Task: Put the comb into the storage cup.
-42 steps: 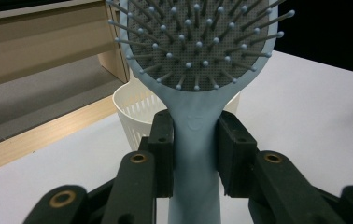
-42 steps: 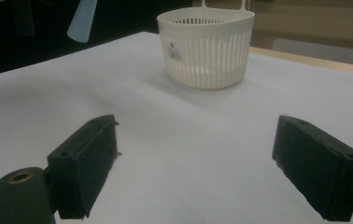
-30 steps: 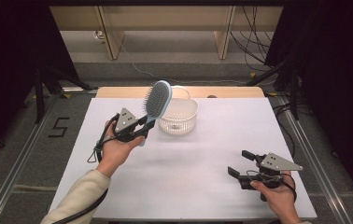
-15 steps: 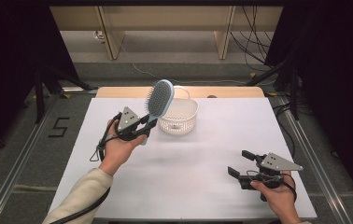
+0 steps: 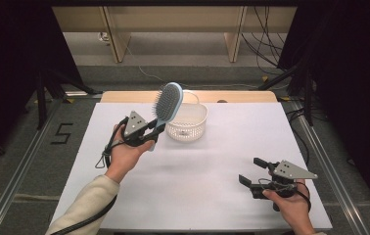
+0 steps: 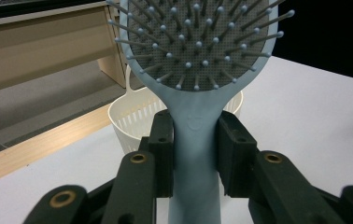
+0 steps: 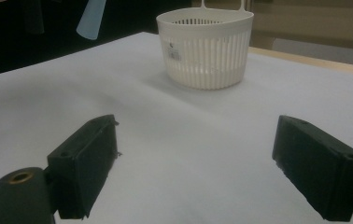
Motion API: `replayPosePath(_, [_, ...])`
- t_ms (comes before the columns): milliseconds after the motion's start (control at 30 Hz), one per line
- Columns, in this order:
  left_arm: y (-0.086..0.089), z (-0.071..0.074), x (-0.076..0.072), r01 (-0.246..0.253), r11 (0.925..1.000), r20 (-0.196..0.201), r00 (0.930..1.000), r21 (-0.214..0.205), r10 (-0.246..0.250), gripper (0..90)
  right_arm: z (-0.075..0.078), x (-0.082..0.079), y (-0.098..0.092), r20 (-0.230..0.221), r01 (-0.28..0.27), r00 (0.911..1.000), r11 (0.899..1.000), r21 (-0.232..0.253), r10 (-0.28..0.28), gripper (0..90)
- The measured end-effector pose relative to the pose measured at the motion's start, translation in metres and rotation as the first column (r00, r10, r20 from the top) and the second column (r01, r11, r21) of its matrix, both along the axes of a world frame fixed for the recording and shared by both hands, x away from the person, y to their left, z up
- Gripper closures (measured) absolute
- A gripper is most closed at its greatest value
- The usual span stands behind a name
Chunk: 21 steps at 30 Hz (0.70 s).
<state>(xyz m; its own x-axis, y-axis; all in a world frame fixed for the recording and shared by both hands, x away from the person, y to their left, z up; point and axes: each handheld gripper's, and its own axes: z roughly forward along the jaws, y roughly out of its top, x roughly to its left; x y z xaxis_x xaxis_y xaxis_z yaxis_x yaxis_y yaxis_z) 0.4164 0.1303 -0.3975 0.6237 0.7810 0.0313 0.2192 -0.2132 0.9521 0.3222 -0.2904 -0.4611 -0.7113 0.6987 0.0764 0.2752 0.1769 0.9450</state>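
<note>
High view: the left gripper point(image 5: 150, 131) is raised over the left half of the white table point(image 5: 212, 161), its jaws clamped on the handle of a pale blue hairbrush point(image 5: 167, 103). The brush head tilts up and toward the far side, overlapping the near-left rim of the white slatted basket point(image 5: 189, 123) in this view; whether brush and basket touch cannot be told from here. The basket stands close to the table's far edge, where a wooden strip point(image 5: 242, 96) runs. The right gripper point(image 5: 250, 171) sits low at the near right corner, jaws spread wide with nothing between them, close to the table's right edge. Between the two grippers the white surface lies bare, a broad open stretch in front of the basket.

Left gripper view: both black pads point(image 6: 161, 149) press the brush handle just below the head; the bristled face looks at the camera. The top of the head is cut off by the frame, and the basket behind is mostly hidden by the handle and jaws.

Right gripper view: the two jaws stand well apart over bare table, the basket well ahead. The tip of the brush handle hangs at the upper left, its head cut off.
</note>
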Motion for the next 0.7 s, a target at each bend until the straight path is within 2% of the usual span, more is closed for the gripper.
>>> replayPosePath(700, [-0.0053, 0.0048, 0.0046, -0.003, 0.9999, 0.013, 0.9999, -0.010, 0.003, 69.5, 0.0000, 0.0000, -0.0001, 0.001, 0.000, 1.0000, 1.000, 0.000, 0.000, 14.8])
